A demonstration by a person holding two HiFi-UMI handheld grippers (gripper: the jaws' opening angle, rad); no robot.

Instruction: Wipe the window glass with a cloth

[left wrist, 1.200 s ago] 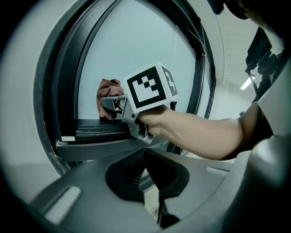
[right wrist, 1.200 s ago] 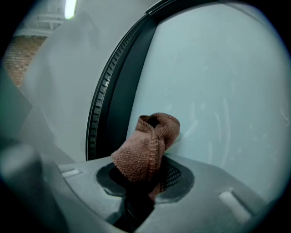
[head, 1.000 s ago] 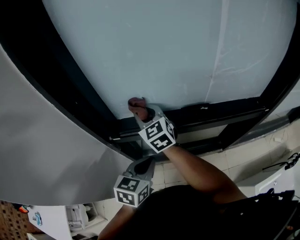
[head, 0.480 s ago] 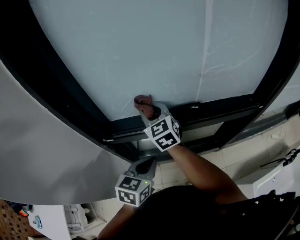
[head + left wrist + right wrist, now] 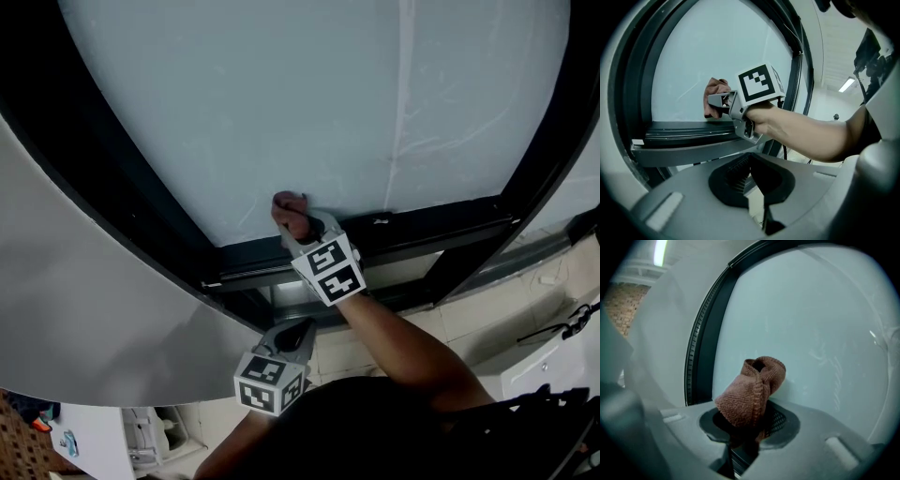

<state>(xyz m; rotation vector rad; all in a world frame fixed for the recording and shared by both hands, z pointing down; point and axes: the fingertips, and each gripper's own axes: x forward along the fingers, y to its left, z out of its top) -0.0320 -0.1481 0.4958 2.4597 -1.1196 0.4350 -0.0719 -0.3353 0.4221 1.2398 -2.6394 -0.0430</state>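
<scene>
The window glass (image 5: 309,103) fills the upper head view inside a dark frame (image 5: 431,217). A reddish-brown cloth (image 5: 287,206) presses against the glass just above the bottom rail. My right gripper (image 5: 298,223) is shut on it. In the right gripper view the bunched cloth (image 5: 752,390) sticks up from the jaws against the pane (image 5: 811,333). My left gripper (image 5: 296,332) hangs lower, below the sill, shut and holding nothing. In its own view its jaws (image 5: 750,172) point up at the right gripper (image 5: 713,100) and the cloth (image 5: 715,92).
A pale grey wall panel (image 5: 84,309) curves along the left of the window. The dark sill and rail (image 5: 684,133) run under the glass. Tiled floor (image 5: 487,314) and white equipment (image 5: 553,361) lie at the lower right. A thin pale streak (image 5: 401,112) crosses the pane.
The right gripper has slid the cloth to the right along the bottom of the glass. The left gripper has stayed low and shut.
</scene>
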